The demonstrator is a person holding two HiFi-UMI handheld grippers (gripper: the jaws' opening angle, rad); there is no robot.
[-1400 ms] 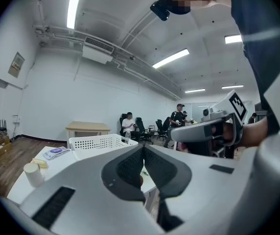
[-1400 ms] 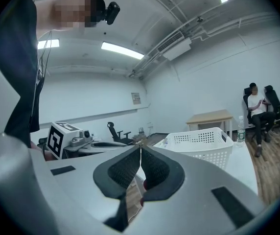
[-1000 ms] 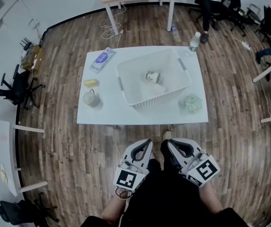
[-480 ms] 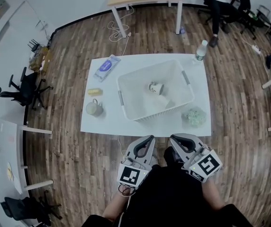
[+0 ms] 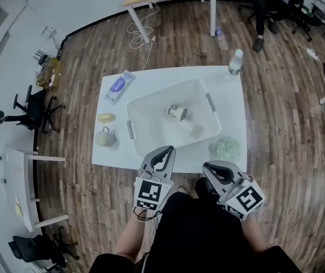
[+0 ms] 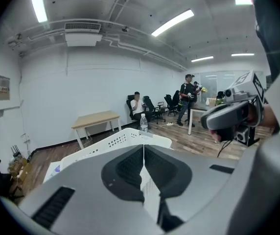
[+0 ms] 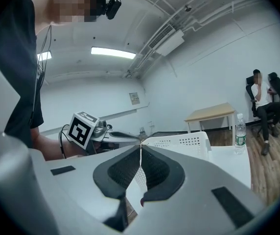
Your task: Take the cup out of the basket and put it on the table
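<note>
Looks like approach: left gripper (image 5: 161, 151) and right gripper (image 5: 209, 166) are hovering at the table (image 5: 230, 107) near edge, jaws closed and empty, cup (image 5: 177, 112) is lying mid basket (image 5: 162, 92), so next needs opened jaws reaching over the rim.

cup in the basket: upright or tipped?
Tipped. In the head view the cup lies on its side on the floor of the basket.

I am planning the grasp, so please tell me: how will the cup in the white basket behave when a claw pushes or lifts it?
The cup lies on its side in the basket, so a push would probably roll it. It looks like a small disposable cup, perhaps paper, so it is likely light and may crush under a hard squeeze.
</note>
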